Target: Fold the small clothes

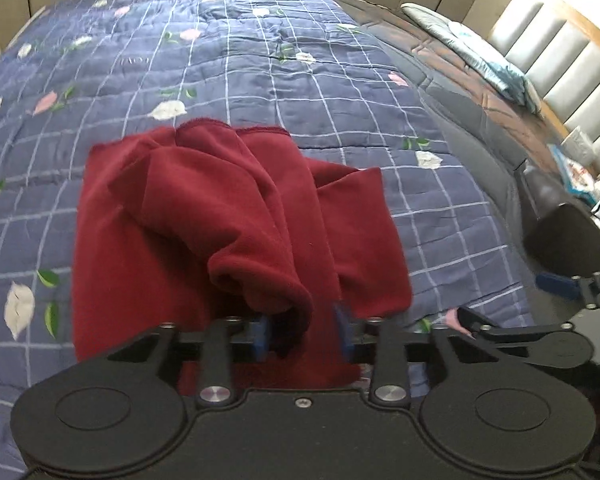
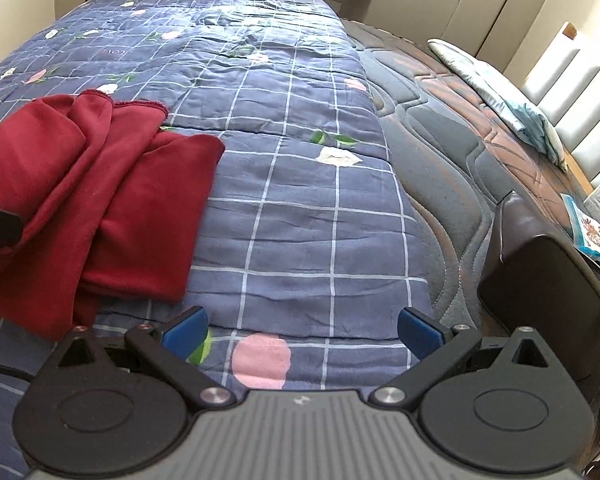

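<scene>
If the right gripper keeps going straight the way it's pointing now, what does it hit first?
Most likely the blue checked quilt: the right gripper is wide open with only quilt between and ahead of its fingers. The red garment lies off to its left, outside that line. Depth is hard to judge through the fisheye.

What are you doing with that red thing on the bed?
A person with a gripper in each hand is folding a red garment on the blue checked quilt. The left gripper has a bunched fold of it between its fingers, not fully closed. The right gripper hangs open over the quilt, holding nothing.
</scene>
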A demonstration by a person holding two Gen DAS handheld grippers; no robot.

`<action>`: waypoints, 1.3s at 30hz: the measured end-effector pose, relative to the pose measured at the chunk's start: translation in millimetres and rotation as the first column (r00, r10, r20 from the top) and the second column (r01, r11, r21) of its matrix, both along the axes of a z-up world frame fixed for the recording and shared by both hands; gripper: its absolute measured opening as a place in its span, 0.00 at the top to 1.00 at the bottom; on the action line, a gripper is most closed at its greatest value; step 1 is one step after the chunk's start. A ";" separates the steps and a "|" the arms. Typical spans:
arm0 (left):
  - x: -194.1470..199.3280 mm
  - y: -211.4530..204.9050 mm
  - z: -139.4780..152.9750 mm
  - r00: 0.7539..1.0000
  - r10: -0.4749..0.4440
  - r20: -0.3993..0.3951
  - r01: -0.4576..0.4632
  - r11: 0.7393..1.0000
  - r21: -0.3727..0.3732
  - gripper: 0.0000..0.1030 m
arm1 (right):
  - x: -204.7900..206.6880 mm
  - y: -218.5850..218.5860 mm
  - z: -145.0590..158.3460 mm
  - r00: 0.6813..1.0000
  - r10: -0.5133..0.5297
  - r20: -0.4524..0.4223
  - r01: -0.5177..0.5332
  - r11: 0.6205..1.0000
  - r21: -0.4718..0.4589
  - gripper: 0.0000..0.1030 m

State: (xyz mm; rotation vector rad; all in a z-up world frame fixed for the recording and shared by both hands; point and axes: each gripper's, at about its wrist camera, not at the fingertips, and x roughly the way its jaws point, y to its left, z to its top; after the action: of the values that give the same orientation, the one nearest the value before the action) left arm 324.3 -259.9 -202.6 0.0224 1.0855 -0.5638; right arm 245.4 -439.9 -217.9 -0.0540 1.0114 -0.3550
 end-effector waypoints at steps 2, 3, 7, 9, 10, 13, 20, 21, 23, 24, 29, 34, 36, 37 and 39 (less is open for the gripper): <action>-2.7 2.3 2.8 1.000 0.009 -0.009 -0.010 1.000 -0.007 0.41 | 2.8 -0.1 2.2 1.000 0.000 0.005 0.000 1.000 0.011 0.00; -4.8 5.1 5.8 1.000 0.018 -0.011 -0.018 1.000 -0.011 0.35 | 4.6 0.0 4.3 1.000 -0.001 0.010 0.001 1.000 0.019 0.00; -13.4 22.5 19.4 0.997 0.072 -0.011 -0.072 0.997 -0.005 0.16 | 16.2 2.8 17.4 0.998 0.005 0.055 -0.009 0.997 0.080 0.00; -16.1 36.7 24.0 0.993 0.119 -0.005 -0.119 0.993 0.009 0.14 | 25.0 7.6 26.0 0.994 0.029 0.104 -0.043 0.990 0.137 0.00; -16.2 45.0 25.1 0.989 0.148 -0.006 -0.148 0.989 0.018 0.12 | 30.1 10.3 29.3 0.991 0.039 0.126 -0.059 0.986 0.154 0.00; -14.8 71.5 23.1 0.968 0.249 -0.013 -0.248 0.967 0.053 0.07 | 48.1 23.3 35.8 0.977 0.101 0.186 -0.143 0.963 0.230 0.00; -0.1 132.0 7.6 0.869 0.492 -0.045 -0.483 0.865 0.136 0.02 | 93.6 73.2 36.2 0.936 0.249 0.249 -0.332 0.860 0.388 0.00; 1.7 142.0 4.3 0.851 0.522 -0.054 -0.510 0.847 0.148 0.02 | 98.9 81.6 36.2 0.929 0.269 0.255 -0.353 0.850 0.390 0.00; 4.2 152.9 -0.3 0.826 0.560 -0.067 -0.544 0.822 0.169 0.02 | 108.6 99.5 33.6 0.918 0.301 0.257 -0.383 0.839 0.386 0.03; 5.6 158.9 -2.8 0.813 0.578 -0.073 -0.560 0.809 0.177 0.02 | 112.1 106.3 31.4 0.916 0.311 0.253 -0.390 0.838 0.382 0.09; 4.7 171.3 -6.9 0.787 0.612 -0.078 -0.593 0.786 0.176 0.02 | 122.4 120.8 16.2 0.932 0.301 0.204 -0.358 0.857 0.371 0.36; 5.9 170.3 -9.7 0.785 0.613 -0.088 -0.594 0.785 0.175 0.02 | 111.9 99.9 16.7 0.946 0.242 0.214 -0.311 0.862 0.400 0.62; 7.9 167.2 -10.8 0.789 0.608 -0.090 -0.589 0.790 0.173 0.02 | 106.1 83.3 20.5 0.953 0.200 0.227 -0.281 0.861 0.425 0.85; 9.3 165.5 -11.2 0.792 0.604 -0.091 -0.585 0.792 0.172 0.02 | 103.1 74.8 23.0 0.955 0.178 0.239 -0.270 0.857 0.439 0.86; 12.0 161.8 -12.1 0.797 0.597 -0.091 -0.579 0.798 0.170 0.02 | 97.7 57.3 27.4 0.956 0.141 0.258 -0.252 0.843 0.474 0.91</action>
State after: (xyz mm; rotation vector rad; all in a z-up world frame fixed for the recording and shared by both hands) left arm 336.4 -98.1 -214.7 -0.2391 1.1927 0.0801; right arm 343.2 -382.6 -190.5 0.3475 0.8474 0.1030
